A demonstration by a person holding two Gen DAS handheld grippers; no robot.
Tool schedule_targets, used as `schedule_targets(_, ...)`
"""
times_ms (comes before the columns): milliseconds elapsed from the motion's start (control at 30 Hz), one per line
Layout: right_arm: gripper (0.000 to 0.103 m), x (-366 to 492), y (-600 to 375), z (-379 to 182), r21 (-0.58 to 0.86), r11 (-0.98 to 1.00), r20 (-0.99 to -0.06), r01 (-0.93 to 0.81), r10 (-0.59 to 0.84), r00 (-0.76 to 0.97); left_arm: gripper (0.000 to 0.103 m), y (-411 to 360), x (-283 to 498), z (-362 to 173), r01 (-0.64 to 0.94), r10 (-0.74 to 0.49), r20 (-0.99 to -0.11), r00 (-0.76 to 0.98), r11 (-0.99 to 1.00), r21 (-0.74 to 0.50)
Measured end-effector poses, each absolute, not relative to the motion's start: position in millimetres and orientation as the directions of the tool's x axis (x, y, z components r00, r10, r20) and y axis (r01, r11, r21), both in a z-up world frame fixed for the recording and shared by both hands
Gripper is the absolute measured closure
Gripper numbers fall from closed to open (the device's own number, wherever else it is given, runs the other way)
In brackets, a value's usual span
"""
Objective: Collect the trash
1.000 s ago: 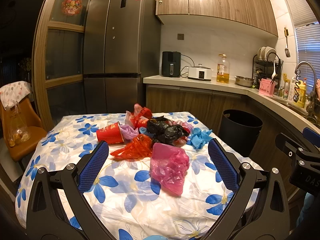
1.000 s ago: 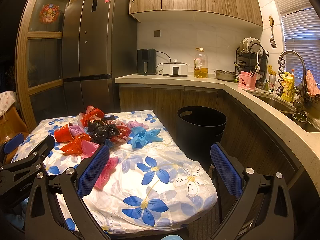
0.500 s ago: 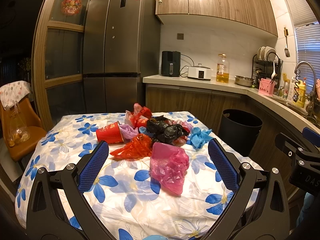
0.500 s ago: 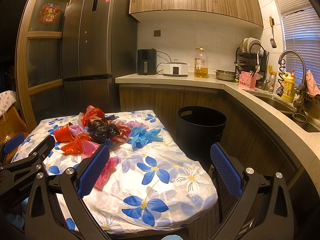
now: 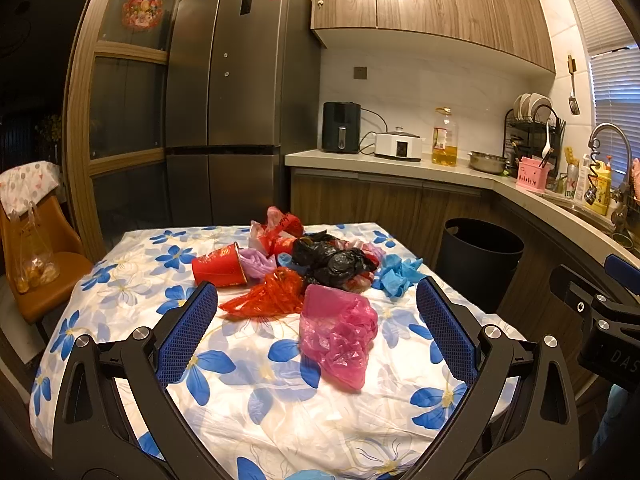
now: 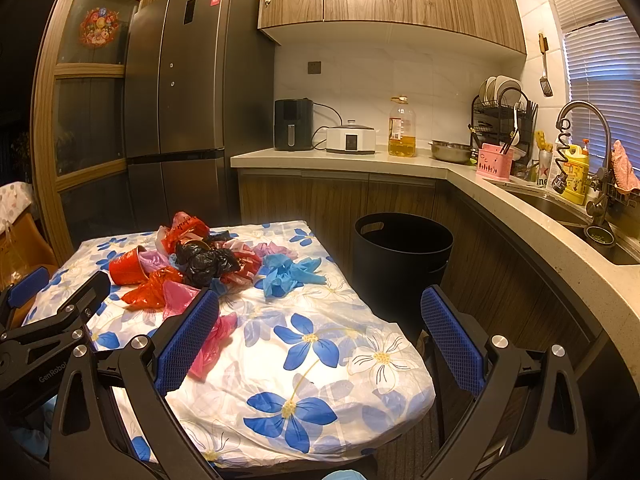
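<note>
A heap of trash lies on the flowered tablecloth (image 5: 256,392): a pink plastic bag (image 5: 338,332) nearest me, a red plastic bag (image 5: 268,294), a red paper cup (image 5: 218,266) on its side, a crumpled black bag (image 5: 332,260) and blue gloves (image 5: 398,274). My left gripper (image 5: 316,312) hangs open above the table's near edge, the pink bag between and just beyond its fingers, untouched. My right gripper (image 6: 320,320) is open over the table's right corner, holding nothing. A black trash bin (image 6: 402,256) stands on the floor right of the table.
A brown chair (image 5: 44,264) with a plastic bag on it stands left of the table. Behind are a fridge (image 5: 228,120) and a counter (image 6: 360,160) with appliances, an oil bottle, a dish rack and a sink (image 6: 560,204). The counter curves close along the bin's right side.
</note>
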State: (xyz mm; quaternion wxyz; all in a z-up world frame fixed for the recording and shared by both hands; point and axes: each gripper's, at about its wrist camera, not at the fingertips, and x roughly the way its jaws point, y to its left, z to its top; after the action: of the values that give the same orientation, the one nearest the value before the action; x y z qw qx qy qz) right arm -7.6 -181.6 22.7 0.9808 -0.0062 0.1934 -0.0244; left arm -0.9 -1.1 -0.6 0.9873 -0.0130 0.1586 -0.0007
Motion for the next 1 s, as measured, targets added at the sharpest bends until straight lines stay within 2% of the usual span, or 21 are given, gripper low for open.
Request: schedule_targets(1000,0.005,-6.7,-182.9,21.7,-0.019,0.999,-0.38,0.046,-0.05,0.924,0.005,-6.5,3.5,-2.5,-0.001,-0.007,-0.317,0.948,1.0,-0.026)
